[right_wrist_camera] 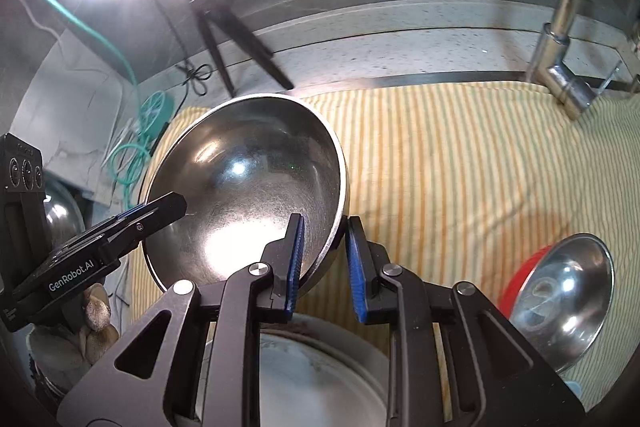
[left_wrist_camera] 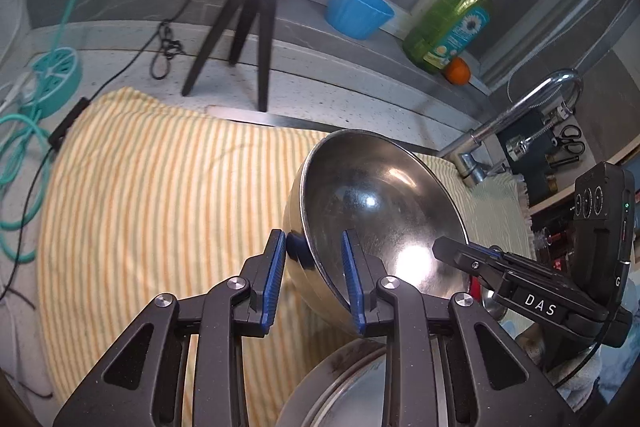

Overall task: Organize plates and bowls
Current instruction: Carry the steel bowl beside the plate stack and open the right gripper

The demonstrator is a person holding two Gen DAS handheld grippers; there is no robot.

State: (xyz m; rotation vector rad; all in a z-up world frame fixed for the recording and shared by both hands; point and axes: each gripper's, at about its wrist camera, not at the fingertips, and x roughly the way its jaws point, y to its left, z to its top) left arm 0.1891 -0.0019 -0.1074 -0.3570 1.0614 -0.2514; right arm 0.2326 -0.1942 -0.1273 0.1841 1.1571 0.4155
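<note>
Step in hand: carrying one large steel bowl (left_wrist_camera: 380, 211) with both tools, apparently toward a resting spot on the striped towel (left_wrist_camera: 160, 187); the bowl is tilted, its hollow facing the cameras, and looks to be off the cloth
Left gripper (left_wrist_camera: 314, 275): clamped on the bowl's rim, one blue pad outside the wall, one inside
Right gripper (right_wrist_camera: 326, 259): clamped on the opposite rim in the same way; it shows in the left view as a black finger reaching in over the edge
Bowl's place: between the two tools, above the near part of the towel; a stack of plates (right_wrist_camera: 320, 379) lies directly beneath the grippers
Next move, as a judgement: both hands must travel together and level the bowl before lowering; if one lets go early the thin rim may slip
Open room: the towel is bare to the left and toward the back
Edges: the tripod (left_wrist_camera: 248, 27) stands behind the towel, the tap (right_wrist_camera: 564, 39) at the far right corner, and a smaller steel bowl (right_wrist_camera: 560, 299) nested in a red one sits near right; keep clear of these
</note>
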